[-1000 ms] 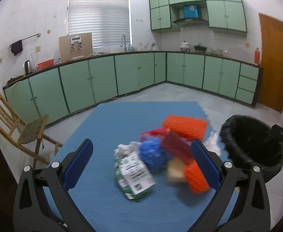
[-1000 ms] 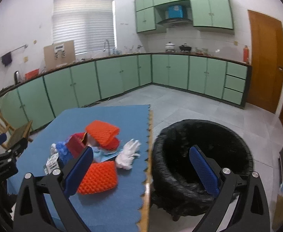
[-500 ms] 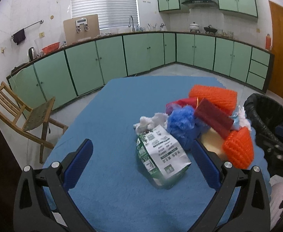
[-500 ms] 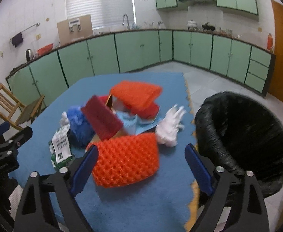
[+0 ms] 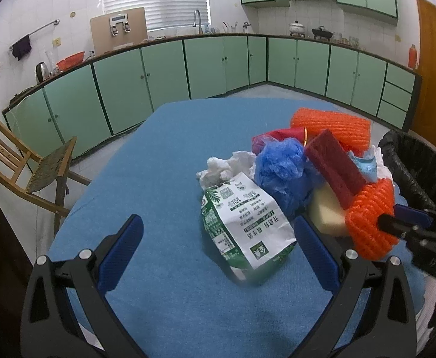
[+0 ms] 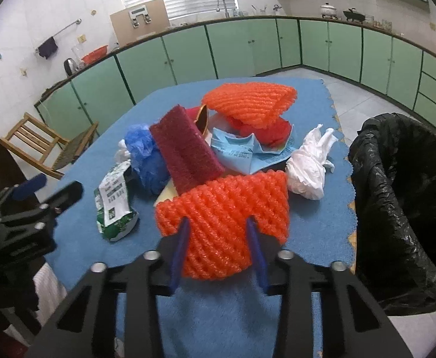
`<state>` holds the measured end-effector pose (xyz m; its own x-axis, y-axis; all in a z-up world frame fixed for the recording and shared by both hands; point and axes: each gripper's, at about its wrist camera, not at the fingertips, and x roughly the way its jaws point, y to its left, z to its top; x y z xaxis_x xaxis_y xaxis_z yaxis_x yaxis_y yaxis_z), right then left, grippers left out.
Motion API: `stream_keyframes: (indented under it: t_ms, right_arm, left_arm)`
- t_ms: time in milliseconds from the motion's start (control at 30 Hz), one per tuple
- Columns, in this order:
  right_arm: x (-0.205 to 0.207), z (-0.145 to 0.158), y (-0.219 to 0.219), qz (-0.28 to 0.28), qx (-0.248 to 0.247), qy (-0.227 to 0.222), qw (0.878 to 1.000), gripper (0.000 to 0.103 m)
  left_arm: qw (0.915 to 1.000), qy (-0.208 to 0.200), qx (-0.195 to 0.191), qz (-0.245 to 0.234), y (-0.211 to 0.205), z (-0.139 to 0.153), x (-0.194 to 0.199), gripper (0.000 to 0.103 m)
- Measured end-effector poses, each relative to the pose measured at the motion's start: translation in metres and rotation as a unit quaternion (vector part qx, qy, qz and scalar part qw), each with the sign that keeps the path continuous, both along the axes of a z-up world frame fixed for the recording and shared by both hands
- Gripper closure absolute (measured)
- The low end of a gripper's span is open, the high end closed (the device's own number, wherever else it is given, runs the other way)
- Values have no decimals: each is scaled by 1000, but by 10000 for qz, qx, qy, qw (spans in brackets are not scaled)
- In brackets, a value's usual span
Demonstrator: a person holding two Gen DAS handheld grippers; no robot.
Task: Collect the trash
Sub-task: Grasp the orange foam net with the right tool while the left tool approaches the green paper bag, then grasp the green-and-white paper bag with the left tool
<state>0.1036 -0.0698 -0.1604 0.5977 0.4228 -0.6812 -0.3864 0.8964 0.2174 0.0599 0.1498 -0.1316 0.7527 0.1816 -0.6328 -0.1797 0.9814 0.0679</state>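
Note:
A pile of trash lies on the blue mat [image 6: 307, 238]. My right gripper [image 6: 218, 229] is closing on the nearest orange foam net [image 6: 224, 203], and its blue pads pinch the net from both sides. Behind it lie a dark red sponge [image 6: 185, 149], a blue plastic bag [image 6: 143, 149], a light blue wrapper [image 6: 236, 152], a white tissue [image 6: 307, 167] and a second orange net [image 6: 247, 101]. My left gripper [image 5: 218, 223] stands open just short of a green-and-white packet [image 5: 242, 223], with nothing between its fingers.
A bin lined with a black bag [image 6: 397, 179] stands right of the mat's edge. A wooden chair [image 5: 24, 164] sits left of the table. Green kitchen cabinets run along the far walls.
Both grippers came down toward the trash pile. The right one swung left from over the bin and its jaws closed from wide onto the near orange net. The left one stayed open.

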Motion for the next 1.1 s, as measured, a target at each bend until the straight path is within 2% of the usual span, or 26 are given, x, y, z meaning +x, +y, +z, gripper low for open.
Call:
stream_keyframes:
  t_ms: [100, 467, 833, 1000, 1100]
  right_arm:
    - [-1, 5, -6, 36, 10, -40, 10000, 87]
    - [-9, 26, -27, -210, -161, -414, 9988, 90]
    - [3, 18, -31, -338, -148, -262, 9990, 90]
    - [7, 12, -32, -358, -180, -151, 9991, 90]
    - [11, 9, -34, -398, -157, -77, 9991, 90]
  left_arm:
    - [10000, 23, -14, -35, -3, -3, 2, 5]
    - [9999, 94, -37, -130, -13, -10, 11, 5]
    - [9996, 265, 37, 6, -12, -27, 45, 5]
    - [9979, 630, -122, 66, -3, -41, 61, 5]
    - [9976, 599, -339, 22, 3, -45, 59, 5]
